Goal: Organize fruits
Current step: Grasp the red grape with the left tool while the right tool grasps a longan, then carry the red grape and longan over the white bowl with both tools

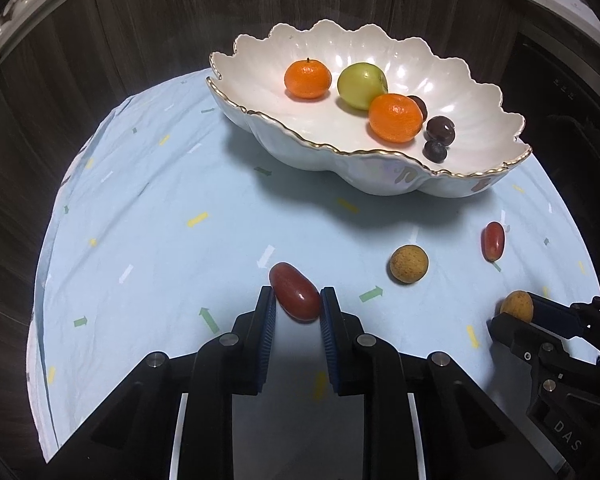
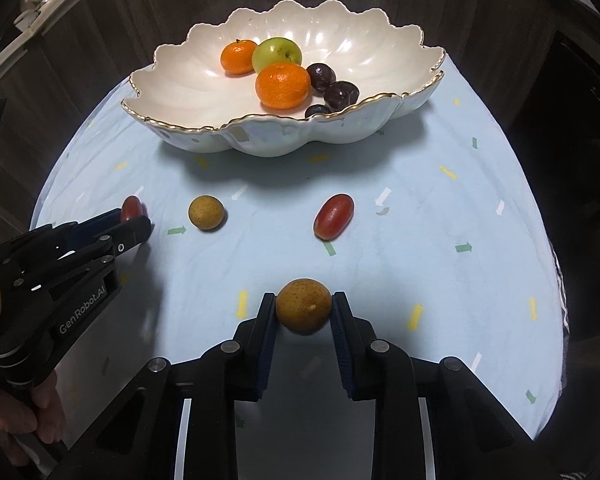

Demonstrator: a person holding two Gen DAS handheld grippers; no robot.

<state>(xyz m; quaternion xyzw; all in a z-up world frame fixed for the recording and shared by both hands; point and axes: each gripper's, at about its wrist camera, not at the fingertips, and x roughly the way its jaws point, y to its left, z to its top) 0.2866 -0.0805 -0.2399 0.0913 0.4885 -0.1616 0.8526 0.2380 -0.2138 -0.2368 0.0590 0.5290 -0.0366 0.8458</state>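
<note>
We had the left gripper [image 1: 297, 300] pinching a red grape [image 1: 296, 297] across its middle and the right gripper [image 2: 303, 307] clamped on a tan longan [image 2: 303, 305], both just above the blue cloth [image 1: 160, 240] in front of the scalloped bowl [image 1: 300, 128]. Both fruits looked light; we judged the grape soft and slippery, needing gentle pressure, and the longan's thin shell liable to crack.

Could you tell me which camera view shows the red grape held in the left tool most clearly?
The left wrist view: the red grape lies whole between the left tool pads. The right wrist view shows only its rounded end behind that tool's fingers.
</note>
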